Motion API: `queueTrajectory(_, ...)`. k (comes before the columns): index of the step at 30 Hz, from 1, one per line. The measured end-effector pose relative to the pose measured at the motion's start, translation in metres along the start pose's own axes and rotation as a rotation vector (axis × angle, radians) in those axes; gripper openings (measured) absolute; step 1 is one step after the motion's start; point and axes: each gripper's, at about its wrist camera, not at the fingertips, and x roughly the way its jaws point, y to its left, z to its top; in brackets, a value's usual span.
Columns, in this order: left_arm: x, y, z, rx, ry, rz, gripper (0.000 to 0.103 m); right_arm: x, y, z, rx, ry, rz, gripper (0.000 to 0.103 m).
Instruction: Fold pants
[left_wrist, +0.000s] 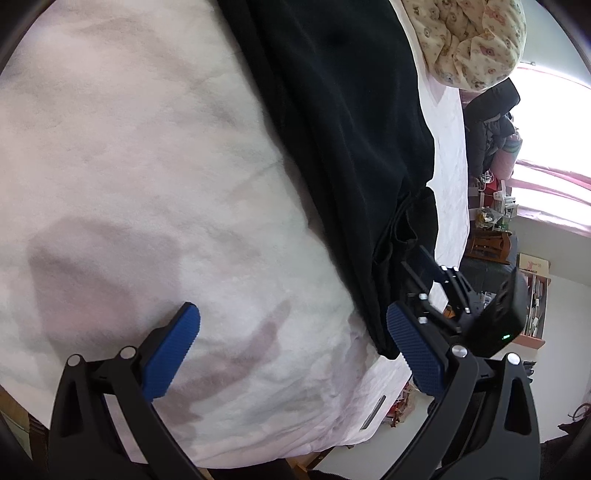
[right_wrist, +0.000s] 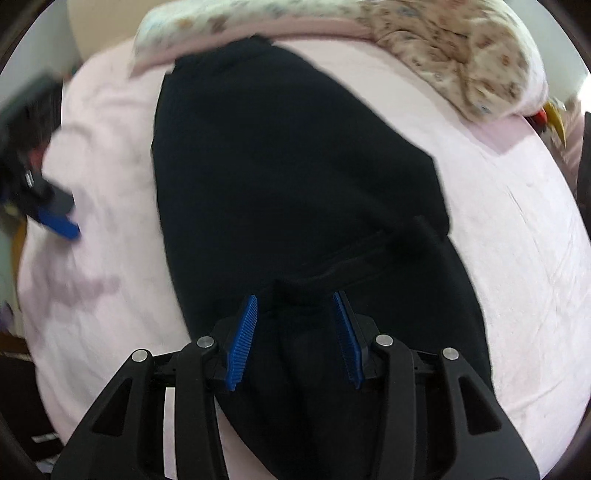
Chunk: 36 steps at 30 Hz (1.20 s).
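From the left wrist camera: the left gripper (left_wrist: 293, 345) hangs with its blue-padded fingers (left_wrist: 173, 350) spread wide and nothing between them, over a pale pink bed sheet (left_wrist: 147, 166) that fills the view ahead and to its left. The black pants (left_wrist: 343, 122) lie as a long dark band ahead and to the right of this tool, running from the far end of the bed back to a bunched end just beside its right finger; whether cloth and pad touch there cannot be told. Beyond that right finger the right gripper (left_wrist: 424, 273) shows at the near end of the pants. A floral quilt (left_wrist: 469, 37) is heaped at the far right of the bed, and past the bed's edge stand cluttered shelves (left_wrist: 495, 206) under a bright window.

From the right wrist camera: the right gripper (right_wrist: 297, 339) sits low over the pants (right_wrist: 280, 166), which spread out directly ahead of it as a broad black panel on the sheet (right_wrist: 517, 240). A raised fold of the black cloth stands between its two blue pads (right_wrist: 243, 343), yet gaps show on both sides, so the jaws are parted rather than clamped. Far to the left, blurred, the left gripper (right_wrist: 55, 218) hovers over bare sheet. The floral quilt (right_wrist: 461, 55) lies across the far edge, ahead and to the right.
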Motion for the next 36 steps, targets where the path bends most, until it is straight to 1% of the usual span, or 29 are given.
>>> queueTrajectory(1, -0.001, 0.002, -0.001, -0.002, 0.002, 0.003, 0.101, 0.005, 0.005, 0.001, -0.017, 0.005, -0.026, 0.044)
queueTrajectory(2, -0.001, 0.004, -0.002, -0.003, 0.003, 0.006, 0.101, 0.009, 0.005, 0.001, -0.015, 0.005, -0.042, 0.04)
queueTrajectory(3, -0.002, 0.006, -0.003, -0.007, 0.005, 0.009, 0.101, 0.01, -0.001, 0.0, 0.007, 0.005, -0.046, 0.039)
queueTrajectory(7, -0.005, 0.009, -0.006, -0.006, 0.007, 0.009, 0.101, 0.002, -0.018, -0.002, 0.11, 0.014, -0.001, 0.039)
queueTrajectory(11, -0.006, 0.009, -0.006, -0.003, 0.009, 0.001, 0.101, -0.008, -0.032, -0.004, 0.207, -0.04, 0.064, 0.039)
queueTrajectory(13, -0.008, 0.007, -0.007, 0.005, 0.004, -0.004, 0.101, -0.006, -0.036, -0.007, 0.236, -0.031, 0.059, 0.039)
queueTrajectory(15, -0.009, 0.009, -0.007, 0.007, 0.005, -0.003, 0.101, 0.0, -0.032, -0.01, 0.215, -0.012, 0.025, 0.039)
queueTrajectory(16, -0.009, 0.01, -0.007, 0.002, 0.005, -0.003, 0.101, 0.008, -0.03, -0.011, 0.206, 0.008, 0.014, 0.036)
queueTrajectory(17, -0.009, 0.011, -0.008, -0.001, 0.005, -0.003, 0.101, 0.012, -0.031, -0.013, 0.214, 0.017, 0.028, 0.024)
queueTrajectory(18, -0.009, 0.013, -0.009, -0.005, 0.006, -0.003, 0.101, 0.013, -0.029, -0.014, 0.233, 0.02, 0.04, 0.023)
queueTrajectory(19, -0.009, 0.013, -0.009, -0.006, 0.007, -0.003, 0.101, 0.011, -0.028, -0.017, 0.259, 0.015, 0.049, 0.019)
queueTrajectory(20, -0.009, 0.014, -0.01, -0.005, 0.007, -0.004, 0.101, 0.009, -0.03, -0.018, 0.285, 0.008, 0.06, 0.018)
queueTrajectory(23, -0.011, 0.017, -0.011, -0.007, 0.007, -0.003, 0.101, -0.004, -0.041, -0.024, 0.394, -0.041, 0.117, 0.016)
queueTrajectory(25, -0.012, 0.02, -0.01, -0.018, 0.005, -0.006, 0.101, -0.018, -0.046, -0.024, 0.433, -0.084, 0.154, 0.016)
queueTrajectory(27, -0.013, 0.021, -0.01, -0.023, 0.0, -0.009, 0.101, -0.029, -0.046, -0.021, 0.442, -0.109, 0.167, 0.016)
queueTrajectory(29, -0.013, 0.02, -0.01, -0.023, -0.001, -0.012, 0.101, -0.029, -0.043, -0.018, 0.429, -0.102, 0.17, 0.016)
queueTrajectory(32, -0.012, 0.018, -0.009, -0.019, 0.003, -0.013, 0.101, -0.021, -0.031, -0.015, 0.398, -0.076, 0.164, 0.016)
queueTrajectory(36, -0.011, 0.014, -0.01, -0.004, 0.002, -0.01, 0.101, -0.004, -0.023, -0.015, 0.406, -0.049, 0.155, 0.016)
